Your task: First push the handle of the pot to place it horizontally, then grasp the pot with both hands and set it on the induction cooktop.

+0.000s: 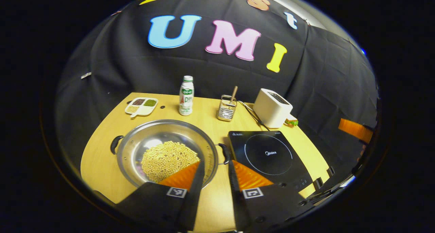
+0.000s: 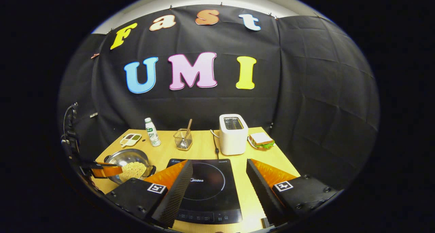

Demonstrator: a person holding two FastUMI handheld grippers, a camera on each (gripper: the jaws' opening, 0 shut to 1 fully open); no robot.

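Starting at your left, the pot [image 1: 166, 154] sits on the bench [image 1: 102, 165], on the left half, just beside the induction cooktop [image 1: 272, 156] but not on it. It holds a heap of pale beans [image 1: 169, 161]. In the left gripper view its two dark handles lie on a nearly level line across the picture: the left handle [image 1: 115, 144] points out toward the bench's left edge, and the right handle [image 1: 224, 153] points at the cooktop, almost touching its near corner. So the handle-to-handle axis runs side to side, and I'd judge the first step, setting it horizontal, to be done or as good as done.

Your left gripper [image 1: 215, 177] hangs above the pot's right side with its fingers spread and nothing between them; one finger overlaps the rim, the other the cooktop's corner.

Moving right, the cooktop's glass is bare, so the lift and the placing are all still ahead of you. Your right gripper [image 2: 219, 188] hovers over the cooktop, fingers spread wide and holding nothing, well apart from the pot.

What's left, as I read it: bring each gripper to its own handle, pinch both, lift level so the beans stay in, and set the pot on the ring.
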